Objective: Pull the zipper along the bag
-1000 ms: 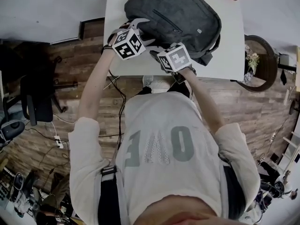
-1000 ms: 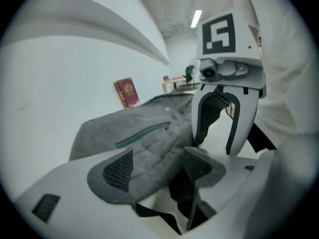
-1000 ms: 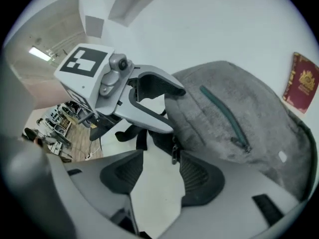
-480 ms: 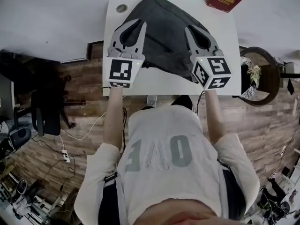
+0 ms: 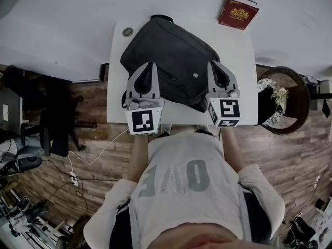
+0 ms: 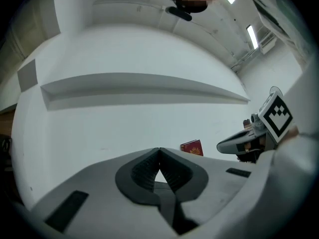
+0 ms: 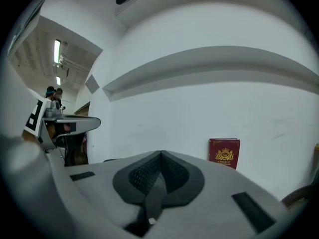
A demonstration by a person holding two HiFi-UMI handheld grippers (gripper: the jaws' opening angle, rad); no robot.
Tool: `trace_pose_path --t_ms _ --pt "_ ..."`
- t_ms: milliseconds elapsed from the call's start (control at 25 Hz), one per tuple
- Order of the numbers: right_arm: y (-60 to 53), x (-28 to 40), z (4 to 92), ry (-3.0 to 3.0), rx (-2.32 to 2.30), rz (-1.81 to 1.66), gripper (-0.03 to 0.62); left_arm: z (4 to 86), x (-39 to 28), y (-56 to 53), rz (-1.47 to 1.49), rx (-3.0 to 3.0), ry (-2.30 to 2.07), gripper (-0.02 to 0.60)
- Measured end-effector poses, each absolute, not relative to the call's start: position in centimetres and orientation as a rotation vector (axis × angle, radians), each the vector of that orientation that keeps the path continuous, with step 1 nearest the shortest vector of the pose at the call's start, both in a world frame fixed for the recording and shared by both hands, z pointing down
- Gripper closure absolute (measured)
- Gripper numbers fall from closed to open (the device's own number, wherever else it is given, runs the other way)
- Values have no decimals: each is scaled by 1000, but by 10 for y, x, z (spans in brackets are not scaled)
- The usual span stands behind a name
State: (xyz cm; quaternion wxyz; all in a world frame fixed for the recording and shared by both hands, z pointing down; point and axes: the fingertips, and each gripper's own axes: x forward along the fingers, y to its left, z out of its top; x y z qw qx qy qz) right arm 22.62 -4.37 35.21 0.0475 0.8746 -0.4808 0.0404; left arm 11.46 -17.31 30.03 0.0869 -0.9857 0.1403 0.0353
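Note:
A dark grey backpack [image 5: 171, 58] lies flat on the white table [image 5: 239, 56], its zipper lines running across the top. My left gripper [image 5: 149, 65] hovers over the bag's near left part, shut and empty. Over the near right corner, my right gripper [image 5: 213, 64] is also shut with nothing between its pads. Both point away from the person, towards the white wall. In the left gripper view the closed tips [image 6: 159, 149] meet with only wall beyond them; the right gripper view shows the same closed tips [image 7: 161, 153]. The bag is out of both gripper views.
A red book [image 5: 238, 12] lies at the table's far right corner, also seen as the red book [image 6: 192, 147] and the red book [image 7: 224, 152]. A small round disc [image 5: 128, 32] sits at the far left. A wicker basket [image 5: 284, 100] stands right of the table, an office chair [image 5: 52, 126] to the left.
A second ago both grippers were low at the bag's near edge with jaws apart. They have since risen, spread apart to either side of the bag, and closed empty.

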Motion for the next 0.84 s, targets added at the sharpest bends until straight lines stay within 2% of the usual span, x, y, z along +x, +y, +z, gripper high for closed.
trace_pose_path --t_ms 840 --pt "-27 231 356 -1498 2624 89 566 300 108 -165 154 -2937 523 555"
